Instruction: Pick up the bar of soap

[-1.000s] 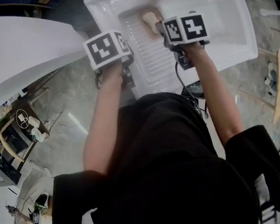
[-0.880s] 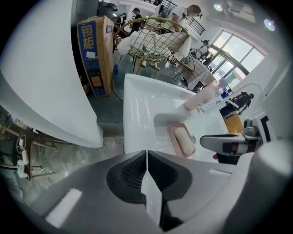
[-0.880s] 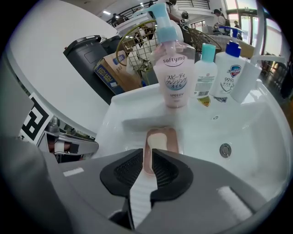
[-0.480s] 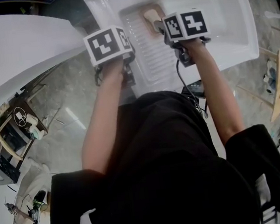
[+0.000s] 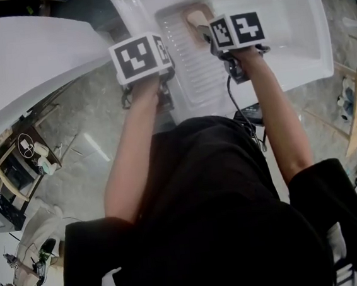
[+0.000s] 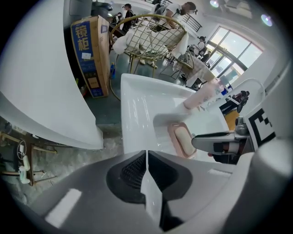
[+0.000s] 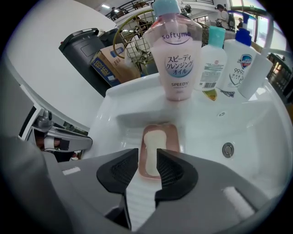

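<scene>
A cream bar of soap [image 7: 153, 147] lies in a pink dish [image 7: 172, 135] on the ribbed shelf of a white sink [image 7: 238, 123]. My right gripper [image 7: 147, 155] hangs just above the soap's near end. Its jaws have just been opening and stand apart, with nothing pressed between them. In the head view the soap [image 5: 196, 18] shows beside the right gripper [image 5: 208, 36]. My left gripper [image 6: 146, 156] is shut and empty, held over the sink's left rim [image 6: 132, 114]. From there the soap [image 6: 184, 138] lies ahead to the right.
A pink cleansing-oil bottle [image 7: 176, 59], a teal-capped bottle [image 7: 211, 59] and a white pump bottle [image 7: 238, 59] stand on the sink's back ledge. A drain fitting [image 7: 227, 149] sits right of the dish. A large white curved surface [image 5: 24, 60] lies left, with a cardboard box [image 6: 89, 55] beyond.
Both grippers stay almost where they were over the sink. The head view has shifted slightly, so the soap dish sits a little higher in the picture.
</scene>
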Demonstrator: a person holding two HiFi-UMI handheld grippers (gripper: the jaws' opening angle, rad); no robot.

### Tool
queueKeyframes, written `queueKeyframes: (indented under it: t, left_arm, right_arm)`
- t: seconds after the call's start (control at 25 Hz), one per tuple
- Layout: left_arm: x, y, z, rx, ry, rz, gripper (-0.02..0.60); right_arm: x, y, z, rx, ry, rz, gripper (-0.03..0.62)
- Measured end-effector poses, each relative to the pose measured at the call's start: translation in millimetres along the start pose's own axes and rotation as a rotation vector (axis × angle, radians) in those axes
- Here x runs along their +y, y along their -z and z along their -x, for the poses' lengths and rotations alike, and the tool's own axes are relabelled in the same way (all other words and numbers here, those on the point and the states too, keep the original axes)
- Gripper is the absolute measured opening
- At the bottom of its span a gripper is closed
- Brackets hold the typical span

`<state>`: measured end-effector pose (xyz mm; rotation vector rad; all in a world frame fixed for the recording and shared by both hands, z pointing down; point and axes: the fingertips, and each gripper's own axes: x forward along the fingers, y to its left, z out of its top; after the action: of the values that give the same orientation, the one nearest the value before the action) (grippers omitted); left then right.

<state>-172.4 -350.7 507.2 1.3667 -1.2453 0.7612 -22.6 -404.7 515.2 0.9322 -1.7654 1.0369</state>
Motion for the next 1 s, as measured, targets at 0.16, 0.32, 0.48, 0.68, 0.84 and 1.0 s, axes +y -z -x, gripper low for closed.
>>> queueKeyframes:
  t: [0.16,0.32,0.48,0.68,0.84,1.0]
  left_arm:
    - [-3.3,-4.2,-1.0,-0.006,0.016,-0.001,0.011]
    - [-2.0,-2.8,-4.0,0.004,0.011,-0.005,0.011]
    - [-3.8,-2.9,-5.2,0.005,0.016,-0.007,0.011]
    - [-3.7,-4.0,-4.0,0.002,0.014,-0.010,0.009]
    - [-6.0,-5.4,-6.9,0.001,0.008,-0.010,0.009]
    - [-6.7,-5.0,-5.5,0.000,0.010,-0.010,0.009]
  right_arm:
    - [-5.4,-0.8,-8.4,0.017,0.025,0.016,0.141]
    - [-8.6,-1.0,-13.8,0.028,0.029,0.019,0.143]
    - [-8.8,-2.0,-14.9,0.048,0.046,0.051,0.152]
    - [-8.7,-4.9,-17.4,0.085,0.101,0.091,0.153]
    - [-12.4,-7.7,-28.8,0.126,0.093,0.107,0.187]
    - [-12.5,-4.8,-39.3,0.179,0.085,0.115,0.213]
